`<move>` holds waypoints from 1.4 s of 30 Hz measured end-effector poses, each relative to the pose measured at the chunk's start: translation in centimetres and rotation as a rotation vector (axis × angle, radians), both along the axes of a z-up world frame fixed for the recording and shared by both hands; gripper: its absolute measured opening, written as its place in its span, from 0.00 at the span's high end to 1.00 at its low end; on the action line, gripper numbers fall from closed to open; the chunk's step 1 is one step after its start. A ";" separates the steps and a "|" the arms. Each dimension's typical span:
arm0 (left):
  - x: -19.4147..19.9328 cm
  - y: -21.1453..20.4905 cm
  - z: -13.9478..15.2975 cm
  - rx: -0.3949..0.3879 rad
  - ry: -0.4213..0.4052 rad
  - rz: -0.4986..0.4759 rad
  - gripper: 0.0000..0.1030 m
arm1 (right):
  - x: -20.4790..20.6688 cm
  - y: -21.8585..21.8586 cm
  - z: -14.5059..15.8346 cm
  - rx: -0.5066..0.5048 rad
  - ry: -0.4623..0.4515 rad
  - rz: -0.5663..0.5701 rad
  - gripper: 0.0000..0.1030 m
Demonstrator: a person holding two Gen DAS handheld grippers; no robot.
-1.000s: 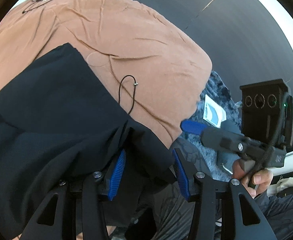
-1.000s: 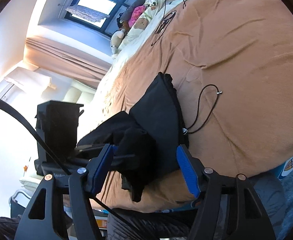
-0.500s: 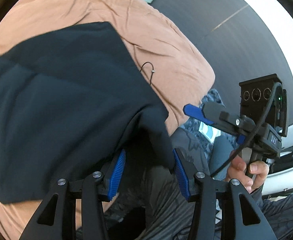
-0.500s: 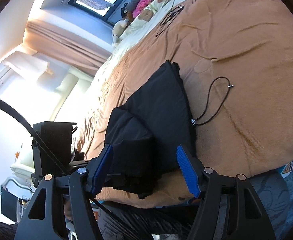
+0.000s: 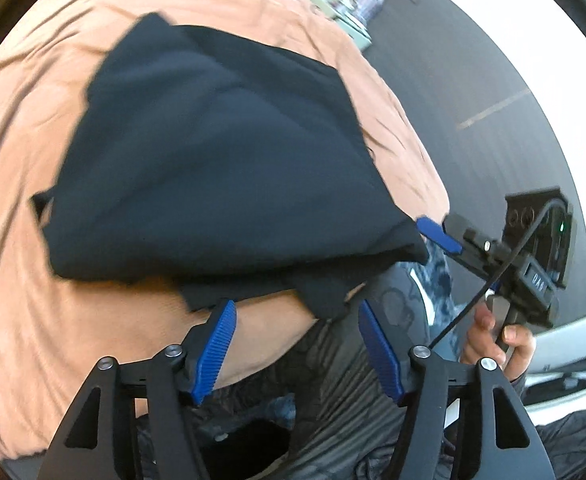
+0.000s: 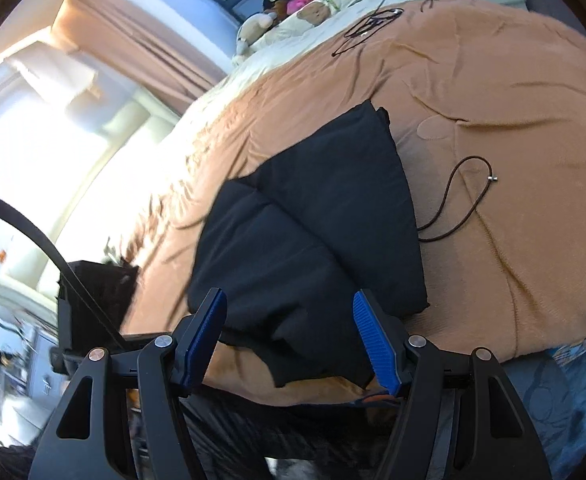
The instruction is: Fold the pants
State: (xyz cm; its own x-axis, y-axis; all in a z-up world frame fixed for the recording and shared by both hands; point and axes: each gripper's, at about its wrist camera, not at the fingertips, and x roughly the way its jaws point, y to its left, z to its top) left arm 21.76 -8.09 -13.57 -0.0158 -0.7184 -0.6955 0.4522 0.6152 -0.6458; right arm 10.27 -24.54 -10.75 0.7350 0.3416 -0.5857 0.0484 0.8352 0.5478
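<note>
Tan blanket (image 6: 493,92) covers bed. Black pants (image 5: 213,160), folded, lie on blanket near front edge. Left gripper (image 5: 297,344) and right gripper (image 6: 289,336) both spread wide, holding nothing, just short of pants hem. Thin cord (image 6: 457,200) beside pants.

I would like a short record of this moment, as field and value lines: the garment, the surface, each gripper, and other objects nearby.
garment: black pants, folded into a compact stack, lying near the bed's edge
surface: brown blanket over the bed
left gripper: open, holds nothing, just short of the pants' near edge
right gripper: open, holds nothing, near corner of the pants lies between its fingers
loose item: dark cord on the blanket beside the pants
background: stuffed toys at the head of the bed
</note>
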 end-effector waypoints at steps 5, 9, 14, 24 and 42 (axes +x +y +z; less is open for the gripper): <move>1.0 3.4 -1.8 -0.042 0.031 0.119 0.30 | -0.3 1.1 -0.3 -0.073 0.038 -0.004 0.38; 1.6 4.7 -3.1 -0.088 0.060 0.185 0.29 | -0.6 1.1 -0.3 -0.099 0.070 -0.017 0.38; 2.4 5.0 -4.3 -0.162 0.097 0.244 0.29 | -1.0 1.5 -0.1 -0.120 0.085 -0.012 0.38; 3.8 5.9 -4.9 -0.241 0.071 0.430 0.29 | -0.8 3.1 -0.1 -0.222 0.107 0.042 0.38; 5.3 6.3 4.5 -0.265 -0.182 0.448 0.70 | -1.2 3.4 -0.7 -0.203 0.063 0.082 0.38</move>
